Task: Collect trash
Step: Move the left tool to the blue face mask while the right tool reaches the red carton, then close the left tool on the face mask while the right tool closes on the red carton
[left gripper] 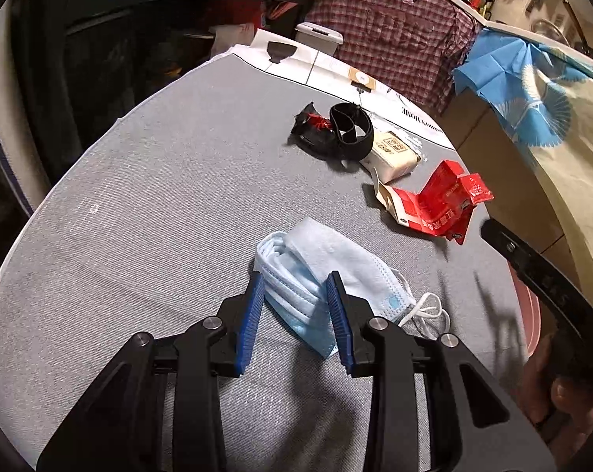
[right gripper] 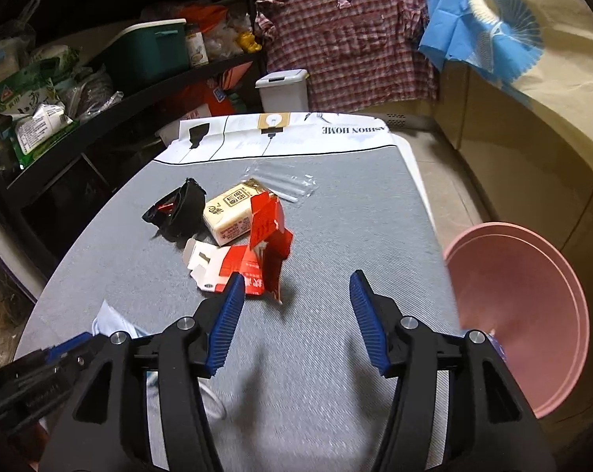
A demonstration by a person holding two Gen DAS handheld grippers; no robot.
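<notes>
A grey table (left gripper: 147, 204) is sitting in a cluttered kitchen, with a pink bin (right gripper: 532, 314) beside its edge. The left gripper (left gripper: 296, 287) is straddling a blue mask (left gripper: 320, 275) — pads at its sides, whether pressing I cannot tell. The right gripper (right gripper: 296, 287) is standing wide, empty, just short of a red carton (right gripper: 257, 259). Behind it are lying a tissue pack (right gripper: 229, 212) and black scraps (right gripper: 178, 212).

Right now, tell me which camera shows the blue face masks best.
The left wrist view: the face masks lie whole between the left gripper fingers. The right wrist view catches only a corner at its lower left edge.
</notes>
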